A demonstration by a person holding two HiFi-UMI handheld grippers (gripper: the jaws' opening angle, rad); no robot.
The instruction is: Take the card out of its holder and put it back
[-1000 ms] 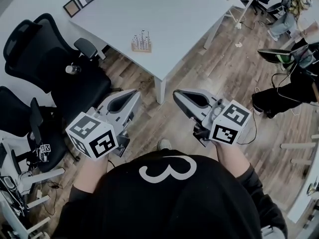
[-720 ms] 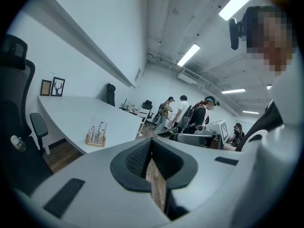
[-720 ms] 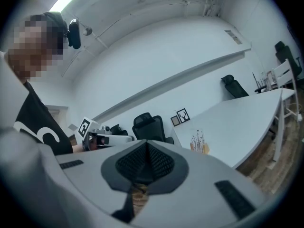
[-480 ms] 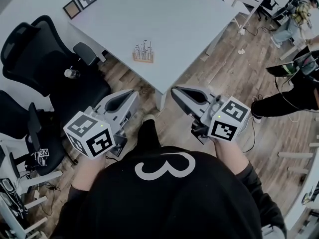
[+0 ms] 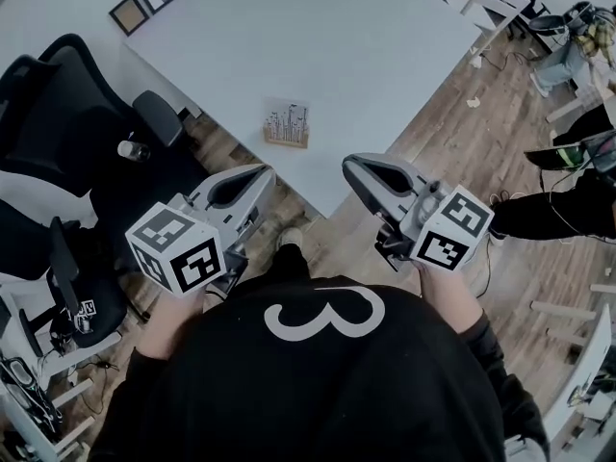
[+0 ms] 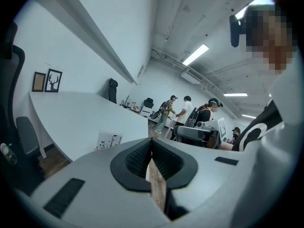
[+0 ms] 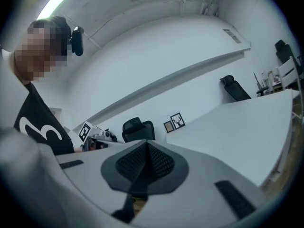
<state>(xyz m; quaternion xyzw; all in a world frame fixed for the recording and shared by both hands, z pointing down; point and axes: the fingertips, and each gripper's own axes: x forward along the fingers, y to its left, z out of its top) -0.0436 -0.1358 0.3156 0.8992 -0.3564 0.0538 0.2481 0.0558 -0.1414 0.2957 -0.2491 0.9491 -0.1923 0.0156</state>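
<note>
Noted black chair at 9 o'clock. Found left hand-held gripper pressed together, nothing between jaws. Observed card upright in holder at 12 o'clock, near front edge of bench, apart from both grippers. Found right hand-held gripper pressed together, empty.

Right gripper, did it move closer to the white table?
Yes. The right gripper came forward toward the white table; its tip now overlaps the table's near edge, with floor between them earlier.
</note>
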